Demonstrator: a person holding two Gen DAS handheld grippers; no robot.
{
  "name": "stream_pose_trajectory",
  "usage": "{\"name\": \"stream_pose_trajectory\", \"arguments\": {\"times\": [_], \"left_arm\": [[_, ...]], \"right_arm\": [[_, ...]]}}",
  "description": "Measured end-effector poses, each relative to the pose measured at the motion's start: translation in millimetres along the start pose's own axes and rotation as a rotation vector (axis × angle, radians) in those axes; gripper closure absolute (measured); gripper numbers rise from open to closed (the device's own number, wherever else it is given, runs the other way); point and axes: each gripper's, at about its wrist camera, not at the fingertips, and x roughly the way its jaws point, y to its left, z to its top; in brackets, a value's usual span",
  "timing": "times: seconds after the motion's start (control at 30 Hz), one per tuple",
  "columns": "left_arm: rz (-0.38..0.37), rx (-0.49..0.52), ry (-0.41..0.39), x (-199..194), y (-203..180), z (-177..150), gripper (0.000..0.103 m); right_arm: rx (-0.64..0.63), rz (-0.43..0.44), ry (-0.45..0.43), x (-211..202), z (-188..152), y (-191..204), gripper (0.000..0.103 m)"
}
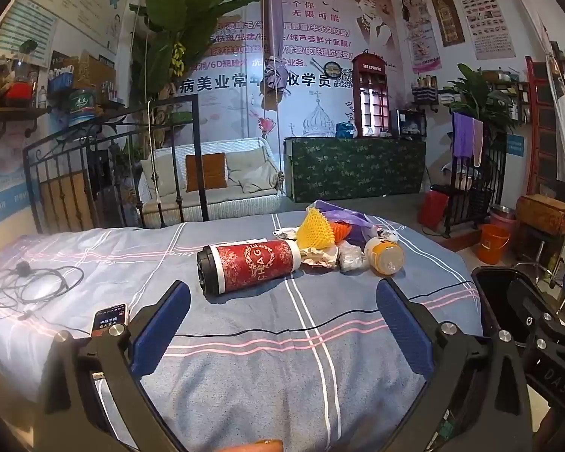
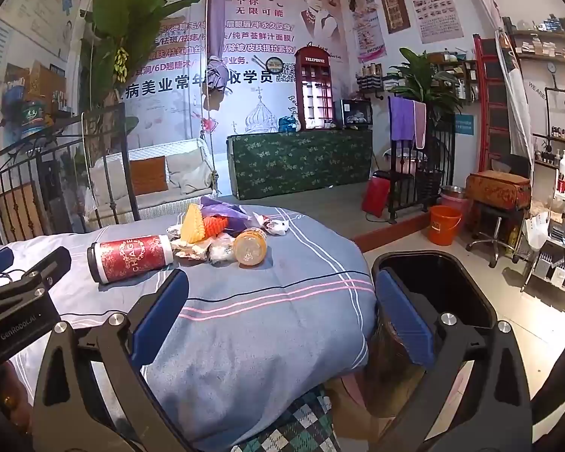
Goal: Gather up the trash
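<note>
Two released grippers, left gripper and right gripper, hover near the bed; collecting seems unstarted, so reach the red cup first, then the bin.

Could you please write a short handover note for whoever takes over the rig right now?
Left gripper: open, empty, over the bed, facing the trash.
Right gripper: open, empty, near the bed's edge by the black bin.
On the bed: red cup on its side, orange-capped bottle on its side, crumpled paper, yellow foam net, orange foam net, purple bag.
Done: nothing visibly collected.
Left: move all trash to the bin. The phone and cable look like belongings.
</note>
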Motion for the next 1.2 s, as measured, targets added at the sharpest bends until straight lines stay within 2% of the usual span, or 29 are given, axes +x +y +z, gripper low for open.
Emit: {"name": "stream_pose_trajectory", "arguments": {"times": [0.53, 0.6, 1.2], "left_arm": [[-0.011, -0.010, -0.004, -8, -23, -2, 0.005], [-0.017, -0.018, 0.005, 1, -6, -1, 0.005], [-0.024, -0.019, 0.010, 0, -3, -2, 0.005]], "right_arm": [[0.005, -0.005, 0.001, -2, -1, -4, 0.005], [0.004, -0.003, 0.003, -3, -1, -5, 0.005], [0.003, -0.002, 0.007, -1, -3, -3, 0.005]]}}
